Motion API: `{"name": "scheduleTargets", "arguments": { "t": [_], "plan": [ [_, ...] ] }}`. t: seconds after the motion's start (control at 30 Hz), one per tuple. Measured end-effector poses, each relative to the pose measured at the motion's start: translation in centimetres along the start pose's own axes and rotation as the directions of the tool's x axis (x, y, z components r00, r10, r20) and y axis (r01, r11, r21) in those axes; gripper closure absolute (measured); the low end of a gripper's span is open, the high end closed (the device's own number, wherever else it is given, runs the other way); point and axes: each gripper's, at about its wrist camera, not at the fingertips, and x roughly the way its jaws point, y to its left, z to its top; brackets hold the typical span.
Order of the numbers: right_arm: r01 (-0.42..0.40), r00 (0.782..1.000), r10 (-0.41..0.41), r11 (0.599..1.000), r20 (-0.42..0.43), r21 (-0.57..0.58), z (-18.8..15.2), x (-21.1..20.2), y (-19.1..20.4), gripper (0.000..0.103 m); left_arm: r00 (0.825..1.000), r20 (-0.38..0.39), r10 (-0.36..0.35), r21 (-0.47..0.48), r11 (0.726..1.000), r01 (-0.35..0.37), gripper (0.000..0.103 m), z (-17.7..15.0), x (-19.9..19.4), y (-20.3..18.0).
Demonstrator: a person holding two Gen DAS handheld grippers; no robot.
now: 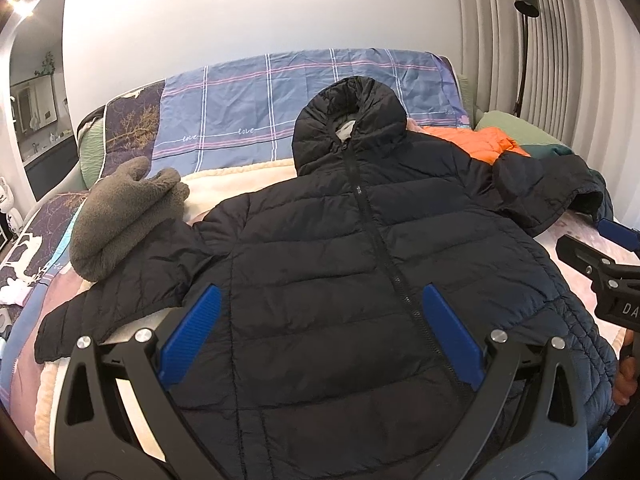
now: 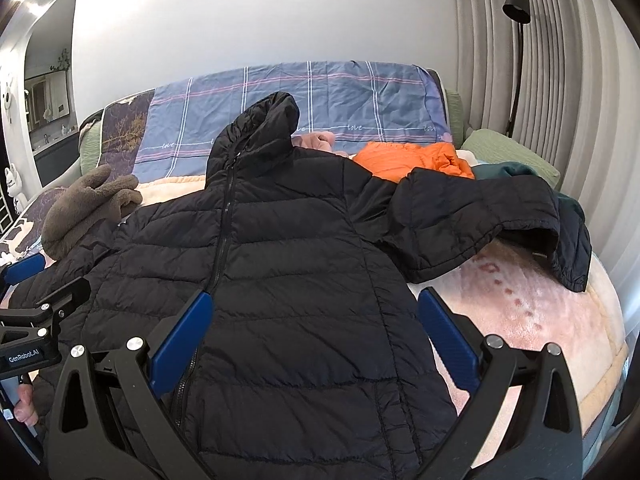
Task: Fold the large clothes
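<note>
I have the black hooded puffer jacket (image 1: 360,248) spread front-up on the bed, zipper closed, its long axis running straight away from me: hem under my grippers, hood (image 1: 348,120) at the far end against the plaid blue bedcover (image 1: 240,96). The sleeves go out to either side. The one on my right, the right sleeve (image 2: 480,220), is bent and bunched with its cuff drooping over the pink fleece blanket (image 2: 540,312), and it lies ahead and to the right of my right gripper (image 2: 312,340), clearly nearer that one. The left sleeve (image 1: 120,296) stretches out low to the left, just beside my left gripper (image 1: 320,332) and partly under a grey fleece garment (image 1: 120,216).

Both grippers hover above the lower body of the jacket. The left one's blue pads (image 1: 192,332) are spread wide and hold nothing; I can't tell whether they brush the fabric. The right gripper's fingers (image 2: 180,340) are likewise wide apart and empty (its right pad sits over the blanket, just off the jacket's side seam).

My judgement: folding hasn't begun, and sleeves come in first, each arm taking its own side.

An orange puffer jacket (image 2: 412,160) lies beyond.
</note>
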Motion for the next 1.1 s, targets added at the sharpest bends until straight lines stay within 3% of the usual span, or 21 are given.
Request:
{"name": "scheduleTargets", "arguments": {
  "t": [0.63,1.1],
  "plan": [
    [0.031,0.999,-0.031,1.0,-0.009,-0.003,0.0,0.4,-0.2,0.001,1.0,-0.021,0.002,-0.027,1.0,-0.002,0.002,-0.3,0.7,0.8],
    [0.023,1.0,-0.023,0.999,0.0,-0.037,1.2,0.5,0.2,0.001,0.999,-0.021,-0.036,-0.019,0.999,0.036,0.002,0.9,1.2,1.2]
  ]
}}
